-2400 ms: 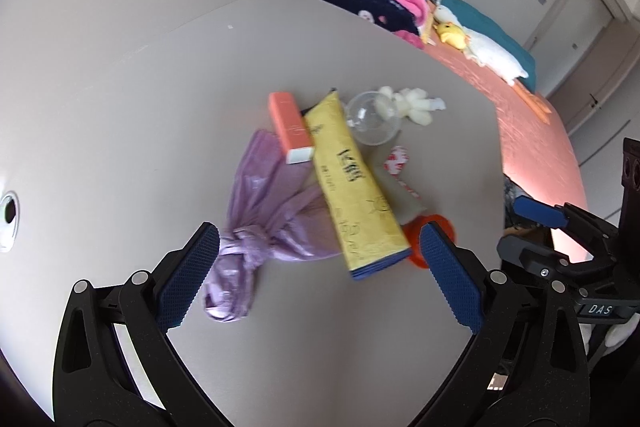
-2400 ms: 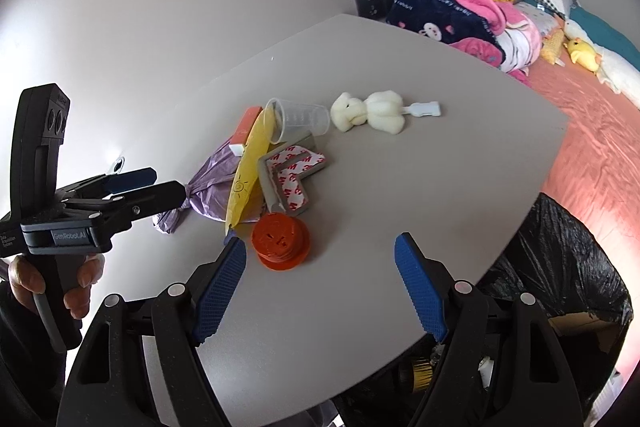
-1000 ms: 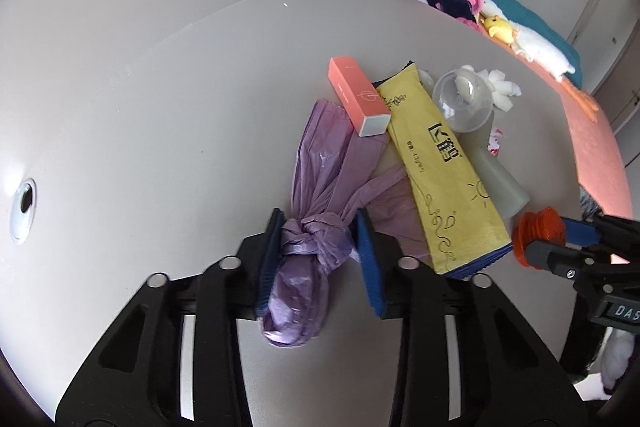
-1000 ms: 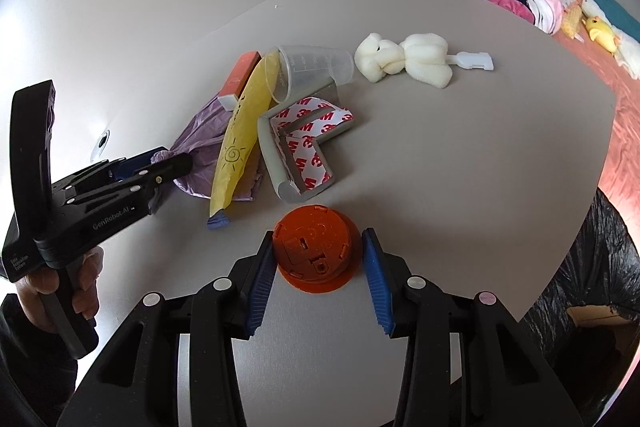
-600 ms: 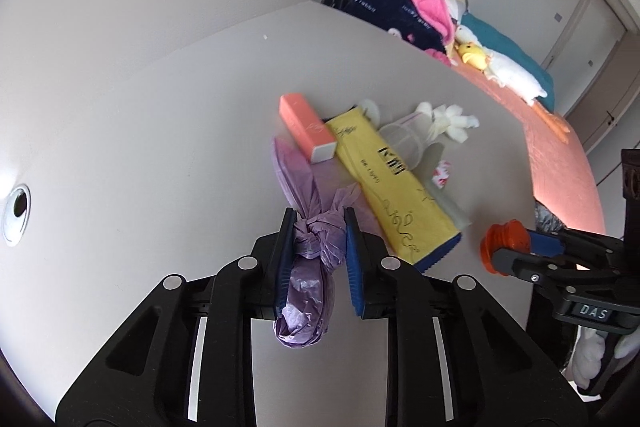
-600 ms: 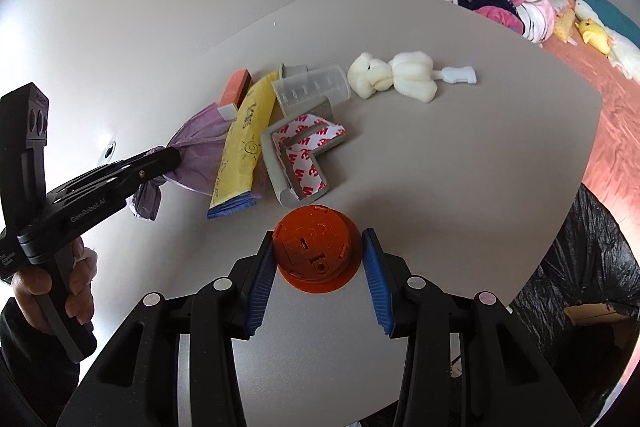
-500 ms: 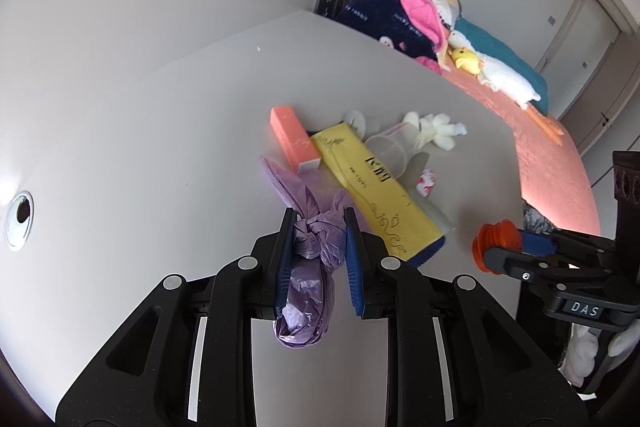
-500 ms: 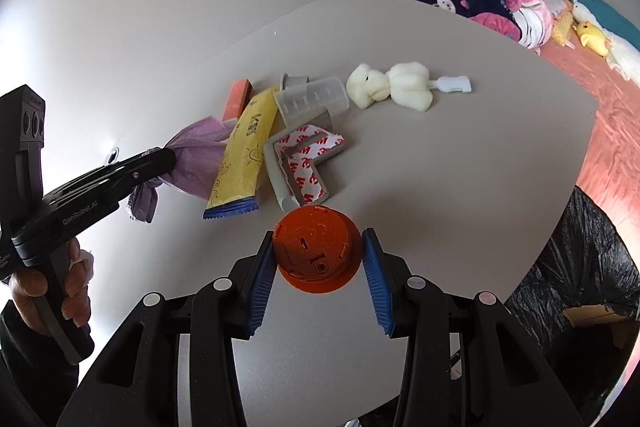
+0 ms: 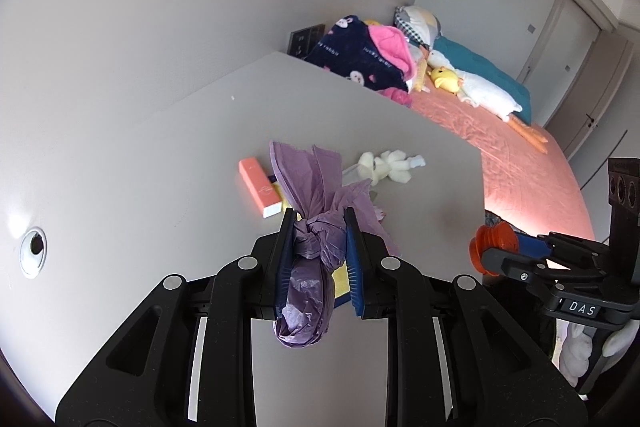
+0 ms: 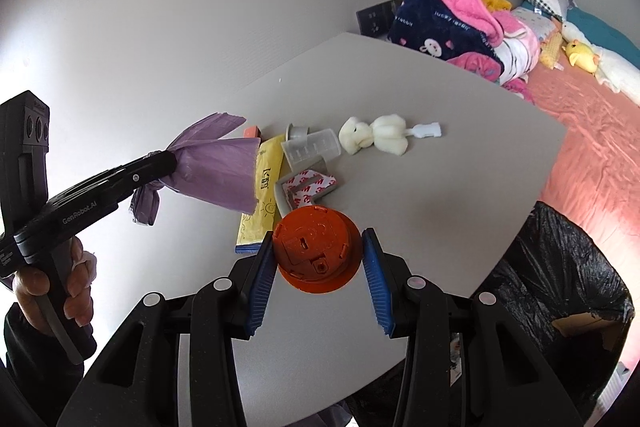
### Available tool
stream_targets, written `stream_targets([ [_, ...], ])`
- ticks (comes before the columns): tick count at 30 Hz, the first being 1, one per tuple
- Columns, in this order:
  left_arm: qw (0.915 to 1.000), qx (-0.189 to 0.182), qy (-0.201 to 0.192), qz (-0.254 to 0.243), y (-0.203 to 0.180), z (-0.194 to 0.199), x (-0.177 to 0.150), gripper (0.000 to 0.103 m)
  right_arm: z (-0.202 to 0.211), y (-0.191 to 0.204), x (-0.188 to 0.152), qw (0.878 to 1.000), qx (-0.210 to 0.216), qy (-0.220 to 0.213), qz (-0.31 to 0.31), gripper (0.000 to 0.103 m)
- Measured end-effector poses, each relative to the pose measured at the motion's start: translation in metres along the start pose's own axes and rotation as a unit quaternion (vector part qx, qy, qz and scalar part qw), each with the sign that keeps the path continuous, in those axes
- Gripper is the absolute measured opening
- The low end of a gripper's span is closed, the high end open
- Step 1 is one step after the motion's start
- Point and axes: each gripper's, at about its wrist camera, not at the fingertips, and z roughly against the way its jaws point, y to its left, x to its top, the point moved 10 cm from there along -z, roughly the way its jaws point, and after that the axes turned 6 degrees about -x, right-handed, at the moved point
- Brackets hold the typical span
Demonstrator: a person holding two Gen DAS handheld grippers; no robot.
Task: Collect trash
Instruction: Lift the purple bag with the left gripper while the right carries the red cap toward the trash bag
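Purple plastic, knotted tight: the purple bag [image 9: 316,247] hangs off the table [image 9: 160,187], pinched at its knot between the narrow jaws of the left gripper [image 9: 317,259], its loose end flaring up in front of the clutter. Over on the other side, the right gripper [image 10: 318,269] clamps an orange cap [image 10: 316,251] between its blue pads, held clear above the table edge. Down on the grey surface lie a yellow packet [image 10: 262,195], a salmon box [image 9: 259,190], a clear cup [image 10: 312,147], a grey corner piece [image 10: 306,189] with red-and-white backing, and a white fluffy toy [image 10: 376,137]. Black bin bag [image 10: 560,287] gapes just past the table's right edge, and a bed [image 10: 600,131] with pink sheets lies beyond.
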Motion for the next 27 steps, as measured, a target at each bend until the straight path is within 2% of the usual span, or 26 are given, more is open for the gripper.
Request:
stream_targets([
  [14,0.9974,-0.052,0.009,-0.048,-0.072,-0.02,0.017,0.023,0.043,-0.049,0.0,0.998,-0.031,-0.038,-0.032,0.044],
  [27,0.9905,-0.101,0.026,-0.09,-0.143,-0.043,0.017,0.023,0.074,-0.105,-0.012,0.994,-0.064,-0.06,-0.072,0.044],
])
